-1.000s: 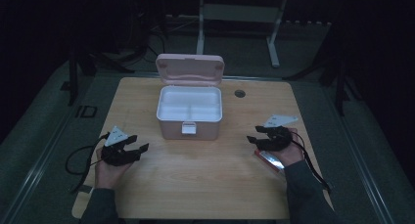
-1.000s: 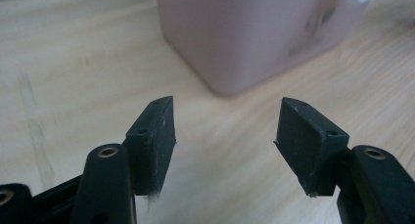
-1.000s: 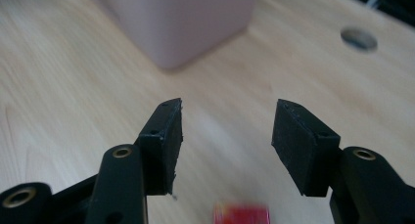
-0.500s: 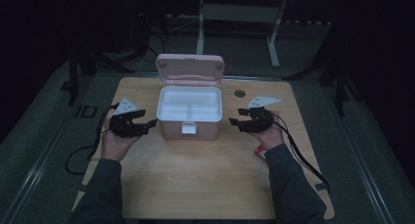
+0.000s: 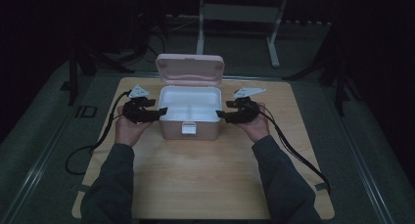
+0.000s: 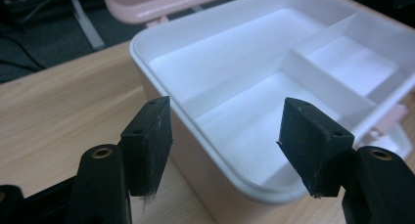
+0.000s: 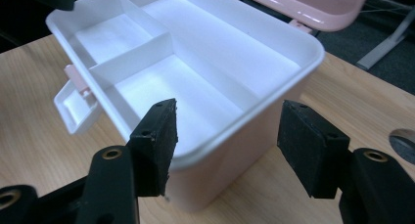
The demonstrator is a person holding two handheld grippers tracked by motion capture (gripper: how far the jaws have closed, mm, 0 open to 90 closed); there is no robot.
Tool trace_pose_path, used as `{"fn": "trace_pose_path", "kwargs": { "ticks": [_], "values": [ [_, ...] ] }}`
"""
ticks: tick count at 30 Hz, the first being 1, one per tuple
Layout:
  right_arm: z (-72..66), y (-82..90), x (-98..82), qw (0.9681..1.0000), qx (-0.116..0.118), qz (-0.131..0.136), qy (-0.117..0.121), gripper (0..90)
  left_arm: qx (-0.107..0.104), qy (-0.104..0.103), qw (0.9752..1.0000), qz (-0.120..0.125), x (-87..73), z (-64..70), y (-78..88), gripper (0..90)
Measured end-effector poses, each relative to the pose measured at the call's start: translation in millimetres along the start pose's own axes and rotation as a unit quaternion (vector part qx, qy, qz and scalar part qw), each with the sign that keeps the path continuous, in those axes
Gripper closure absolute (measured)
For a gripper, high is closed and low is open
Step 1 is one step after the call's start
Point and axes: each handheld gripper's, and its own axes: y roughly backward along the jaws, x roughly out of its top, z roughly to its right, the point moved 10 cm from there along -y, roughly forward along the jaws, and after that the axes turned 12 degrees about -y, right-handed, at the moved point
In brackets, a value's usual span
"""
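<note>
The left tool (image 5: 155,114) is held wide open at the left wall of the pink box (image 5: 190,129), one pad over the white tray rim (image 6: 161,77), nothing gripped. The box is set mid-surface (image 5: 195,180), its lid (image 5: 190,69) raised behind it. The right tool (image 5: 220,115) is likewise spread wide, its jaws having just been opening, the right rim between the pads but unpressed. If the pads are closed unevenly, the light box is likely to be tipped or slid; a grip on the thin rim alone may slip.
</note>
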Motion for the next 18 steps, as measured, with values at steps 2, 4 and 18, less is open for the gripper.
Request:
{"fn": "trace_pose_path", "kwargs": {
  "ticks": [2,4,18],
  "values": [
    [1.3,-6.3,0.0,1.0,-0.001,-0.005,-0.004,39.1,-0.008,0.0,1.0,-0.001,-0.9,-0.6,-6.5,36.8],
    [2.9,-11.4,-1.0,0.9999,0.0,-0.01,-0.011,39.1,-0.011,0.002,0.9999,-0.006,-2.7,-1.9,-11.7,36.9],
    [11.3,-12.2,-13.4,0.999,0.011,-0.023,-0.038,40.3,-0.028,0.013,0.999,-0.032,-10.6,16.4,-16.6,44.9]
  ]
}}
